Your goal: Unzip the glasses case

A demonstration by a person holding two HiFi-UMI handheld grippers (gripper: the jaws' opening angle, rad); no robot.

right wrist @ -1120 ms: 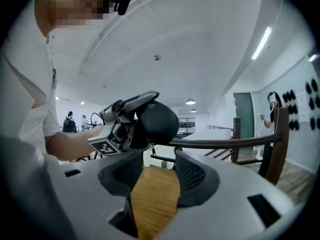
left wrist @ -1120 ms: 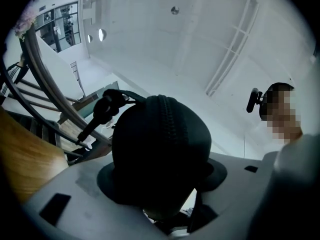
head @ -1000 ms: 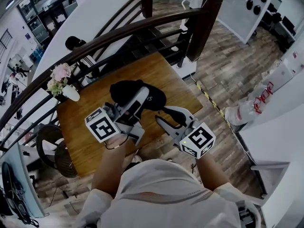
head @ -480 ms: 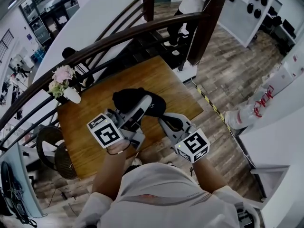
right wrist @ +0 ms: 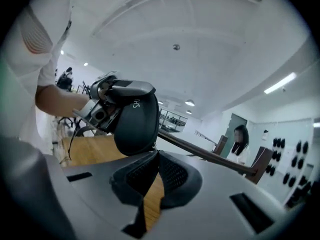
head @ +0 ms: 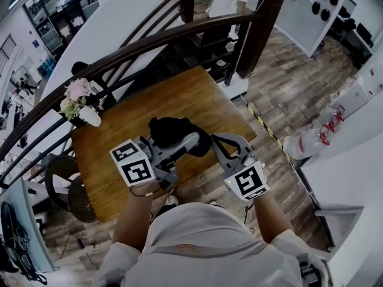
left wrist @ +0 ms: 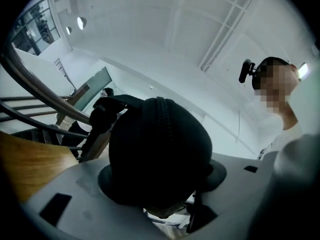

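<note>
- Since the earlier frame the right gripper came up to the glasses case, and its jaws, apart then, are now together. The case, w/ the left gripper, sank a little toward us.
- Nearest to us, the left gripper clamps the case across its body, jaws wide because the shell is thick. We judge this is the counter-hold, so the case does not follow when the zip is pulled.
- The zip track runs down the middle between the left jaws. The pads sit on the two shell faces and leave the seam free.
- The case seems lifted off the table, over its near part.
- The right gripper is fully closed, tips at the case's right end. They pinch a small metal bit at the seam, prob. the zip pull. Coming in from the end lets the pull travel along the seam.
- Room for moving: right of the case is open air past the table's edge, above the floor, so the pulling hand has a free way.
- Farther off, the vase w/ flowers stands at the table's far left corner, well apart.
- Farthest, the dark handrail curves behind the table, i.e. no conflict w/ our move.
</note>
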